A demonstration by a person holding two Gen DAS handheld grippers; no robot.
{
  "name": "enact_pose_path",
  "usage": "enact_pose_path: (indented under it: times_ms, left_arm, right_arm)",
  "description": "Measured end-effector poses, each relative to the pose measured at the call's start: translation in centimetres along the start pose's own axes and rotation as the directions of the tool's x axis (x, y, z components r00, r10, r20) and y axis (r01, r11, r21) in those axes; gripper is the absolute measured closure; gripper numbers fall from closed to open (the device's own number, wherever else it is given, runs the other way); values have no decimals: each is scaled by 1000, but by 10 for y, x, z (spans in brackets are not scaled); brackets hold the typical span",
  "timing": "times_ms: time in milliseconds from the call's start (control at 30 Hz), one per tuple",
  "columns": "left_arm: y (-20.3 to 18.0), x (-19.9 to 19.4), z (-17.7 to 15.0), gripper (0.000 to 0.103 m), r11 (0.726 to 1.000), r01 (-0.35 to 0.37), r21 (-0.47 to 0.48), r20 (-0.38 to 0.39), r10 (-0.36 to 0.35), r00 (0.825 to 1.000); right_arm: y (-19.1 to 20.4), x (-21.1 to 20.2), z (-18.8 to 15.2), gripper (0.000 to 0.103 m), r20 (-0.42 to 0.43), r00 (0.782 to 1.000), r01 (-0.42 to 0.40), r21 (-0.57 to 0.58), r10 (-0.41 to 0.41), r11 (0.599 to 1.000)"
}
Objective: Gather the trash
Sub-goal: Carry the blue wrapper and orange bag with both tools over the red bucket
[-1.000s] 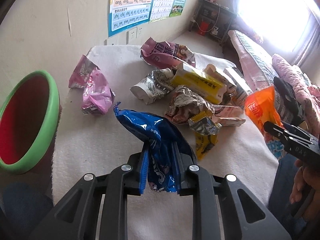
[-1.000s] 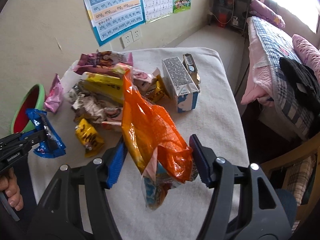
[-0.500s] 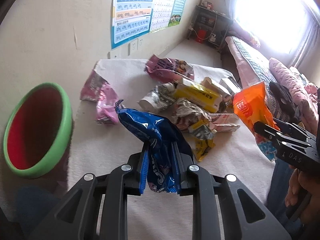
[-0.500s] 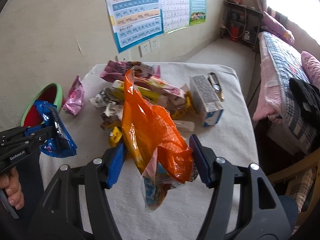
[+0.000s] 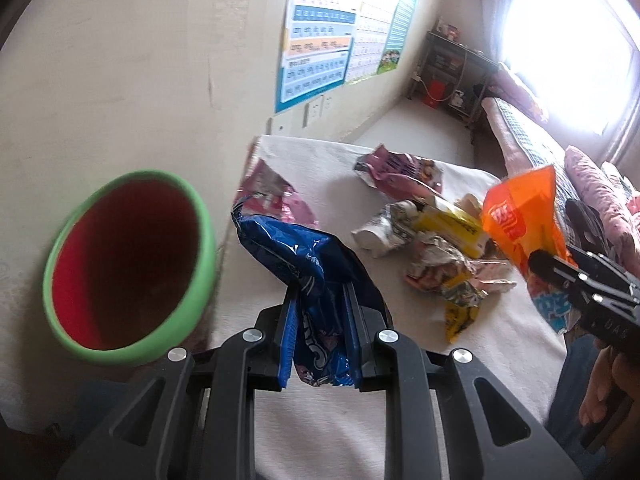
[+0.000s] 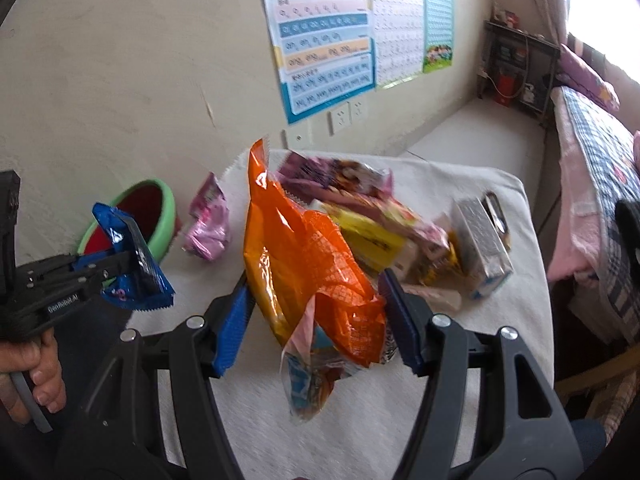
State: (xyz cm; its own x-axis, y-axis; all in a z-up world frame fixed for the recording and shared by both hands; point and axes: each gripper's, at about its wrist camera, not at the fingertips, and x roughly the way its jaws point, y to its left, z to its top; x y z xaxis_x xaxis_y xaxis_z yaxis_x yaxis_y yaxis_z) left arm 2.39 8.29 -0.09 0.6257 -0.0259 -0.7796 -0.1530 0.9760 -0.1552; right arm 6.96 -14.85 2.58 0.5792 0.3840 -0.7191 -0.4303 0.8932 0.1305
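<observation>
A: Trash, item one: blue wrapper (image 5: 316, 276). Where is it sitting?

B: I am holding it in the left gripper (image 5: 320, 320), jaws nearly together and pinching its lower half; the top is sticking up above the table (image 5: 400, 420), just beside the bin (image 5: 128, 268).

A: Bin details?

B: Green rim, red inside, standing off the table's left edge against the wall. Its mouth is facing the left camera.

A: Item two?

B: Orange bag (image 6: 308, 264). I am gripping it in the right gripper (image 6: 316, 316), jaws about half apart with the crumpled bag filling the gap, pads pressing both sides. It is hanging clear of the cloth, one pale printed end drooping below.

A: What is lying loose?

B: Pink wrapper (image 6: 208, 220) near the bin-side edge. Behind the orange bag, a heap: purple bag (image 6: 340, 176), yellow pack (image 6: 372, 240), silver wrapper (image 5: 384, 228), small yellow wrapper (image 5: 460, 312). A carton (image 6: 484, 252) is standing at the heap's right end.

A: Hands?

B: Left hand (image 6: 28, 376) is curling round its grip handle in the right view; right hand (image 5: 612, 396) is showing at the left view's edge.

A: Surroundings?

B: Posters (image 6: 324, 36) on the wall, sockets below them, a bed (image 6: 596, 152) to the right.
</observation>
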Motion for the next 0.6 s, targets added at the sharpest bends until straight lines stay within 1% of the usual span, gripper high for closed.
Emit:
enact_pose_path:
  times_ms: [300,600]
  left_arm:
    - [39,-13,5,84,998,-48,-50,21,49,999]
    - [95,-33,13,84,982,-126,-139,67,136,988]
  right_arm:
    - [47,19,24,42,9,998,-65,-55,66,996]
    - [100,38,42,42,1,993,-121,-112,122,986]
